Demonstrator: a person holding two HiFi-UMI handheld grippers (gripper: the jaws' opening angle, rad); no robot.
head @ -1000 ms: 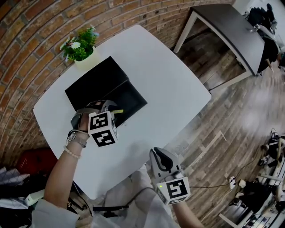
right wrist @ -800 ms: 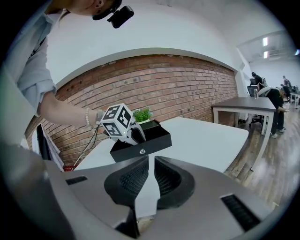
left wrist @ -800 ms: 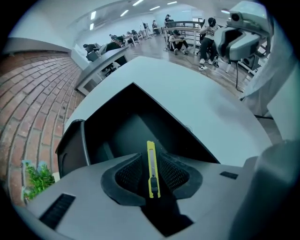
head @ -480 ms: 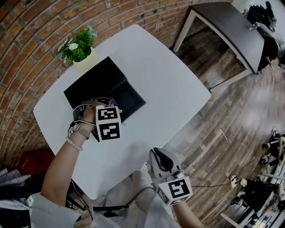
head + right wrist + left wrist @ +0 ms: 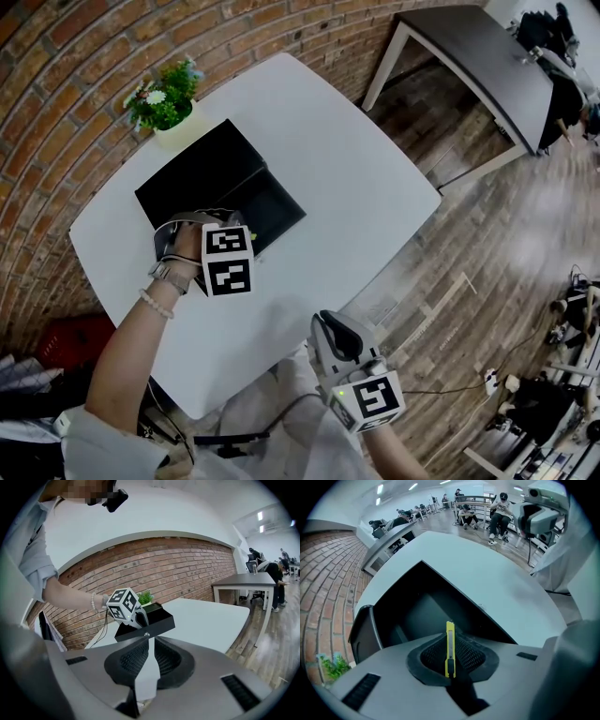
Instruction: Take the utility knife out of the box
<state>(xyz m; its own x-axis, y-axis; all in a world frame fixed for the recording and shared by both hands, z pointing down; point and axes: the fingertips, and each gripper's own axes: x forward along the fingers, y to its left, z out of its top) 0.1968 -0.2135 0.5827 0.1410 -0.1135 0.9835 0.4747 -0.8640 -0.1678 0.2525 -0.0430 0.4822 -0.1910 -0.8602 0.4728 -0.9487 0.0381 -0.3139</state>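
Just closed in, the left tool (image 5: pixel 450 663) clamps the yellow utility knife (image 5: pixel 450 641) between its jaws, over the box (image 5: pixel 412 613).

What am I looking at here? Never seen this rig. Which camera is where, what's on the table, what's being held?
There is no robot: a person holds a two-jaw gripper in each hand. The top-down picture comes from a camera on the person's head. The other two come from cameras riding on each gripper, looking along its jaws.

On the white table sit an open black box and a small potted plant, next to a brick wall.

The left gripper points down into the box. Its jaws have just been closing and clamp a yellow utility knife. The right gripper is held off the table's near edge, jaws slightly apart and empty.
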